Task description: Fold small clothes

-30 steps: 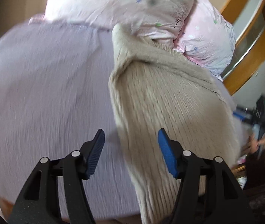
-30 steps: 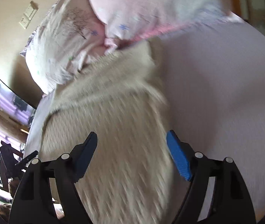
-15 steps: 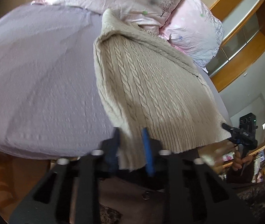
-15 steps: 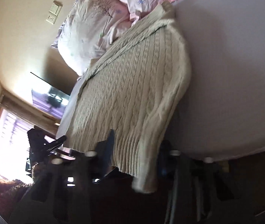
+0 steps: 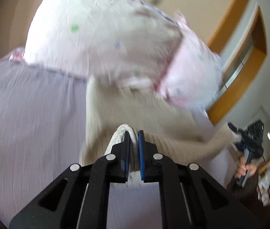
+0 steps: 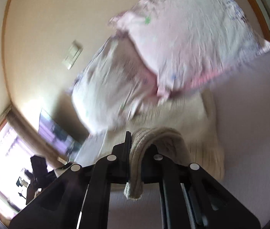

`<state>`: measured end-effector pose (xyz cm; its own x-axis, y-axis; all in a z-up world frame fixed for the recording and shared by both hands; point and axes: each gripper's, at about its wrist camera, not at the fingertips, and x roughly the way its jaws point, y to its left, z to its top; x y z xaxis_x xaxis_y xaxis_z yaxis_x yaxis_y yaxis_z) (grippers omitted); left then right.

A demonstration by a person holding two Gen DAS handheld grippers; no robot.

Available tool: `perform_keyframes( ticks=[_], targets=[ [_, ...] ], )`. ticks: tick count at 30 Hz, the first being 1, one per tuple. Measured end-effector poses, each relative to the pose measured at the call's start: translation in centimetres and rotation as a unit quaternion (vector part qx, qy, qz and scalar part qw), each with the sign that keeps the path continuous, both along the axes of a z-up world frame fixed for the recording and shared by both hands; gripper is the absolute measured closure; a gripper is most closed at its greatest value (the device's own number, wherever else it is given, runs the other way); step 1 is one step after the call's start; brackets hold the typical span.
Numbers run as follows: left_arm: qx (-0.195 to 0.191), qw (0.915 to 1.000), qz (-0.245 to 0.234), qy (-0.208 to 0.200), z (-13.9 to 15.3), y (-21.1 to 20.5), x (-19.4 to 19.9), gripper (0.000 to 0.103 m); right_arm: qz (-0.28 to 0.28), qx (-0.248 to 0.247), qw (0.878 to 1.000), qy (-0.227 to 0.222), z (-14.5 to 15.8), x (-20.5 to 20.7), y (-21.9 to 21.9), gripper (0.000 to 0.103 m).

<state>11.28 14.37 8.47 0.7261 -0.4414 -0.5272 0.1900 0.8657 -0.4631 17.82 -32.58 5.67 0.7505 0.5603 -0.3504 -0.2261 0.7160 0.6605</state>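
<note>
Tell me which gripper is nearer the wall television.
Left, probably. The television hangs off to the left of the right gripper, on the side where the left gripper clamps the sweater hem. The right gripper clamps it farther away.

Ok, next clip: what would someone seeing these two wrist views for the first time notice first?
Probably the cream cable-knit sweater on the lilac bedsheet, its near hem pinched up in both tongs: the left tongs are shut on a bunched fold at bottom centre, and the right tongs clamp a thick roll of knit likewise. Behind it, two pale pink floral pillows fill the top of each view, blurred by motion.
</note>
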Motion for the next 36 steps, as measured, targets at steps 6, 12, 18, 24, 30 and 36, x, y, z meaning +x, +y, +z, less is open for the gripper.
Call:
perform_keyframes(
  ticks=[6,12,18,24,30,36],
  targets=[
    [0.018,0.9967,0.068,0.041,-3.4,-0.1,14.1,0.095,-0.084,-0.002,0.994,0.073,-4.3,13.6,-0.6,0.094],
    [-0.025,0.9913,0.107,0.072,-5.4,2.2,18.9,0.094,-0.133,0.030,0.974,0.183,-8.8,18.6,-1.1,0.084],
    [-0.081,0.9878,0.122,0.053,-2.2,6.2,16.1,0.058,-0.165,0.076,0.979,0.094,-5.0,15.6,-1.9,0.004],
    [-0.104,0.9838,0.057,0.135,-5.2,4.9,13.2,0.048,-0.154,0.048,0.986,0.046,-4.1,10.9,-1.6,0.004],
    [-0.070,0.9799,0.041,0.183,-8.3,2.3,12.3,0.048,-0.167,0.062,0.983,0.047,-5.5,10.4,-2.3,0.004],
    [-0.083,0.9769,0.060,0.188,-9.2,1.0,13.1,0.082,-0.149,0.065,0.986,0.036,-6.2,9.5,-3.0,0.004]
  ],
)
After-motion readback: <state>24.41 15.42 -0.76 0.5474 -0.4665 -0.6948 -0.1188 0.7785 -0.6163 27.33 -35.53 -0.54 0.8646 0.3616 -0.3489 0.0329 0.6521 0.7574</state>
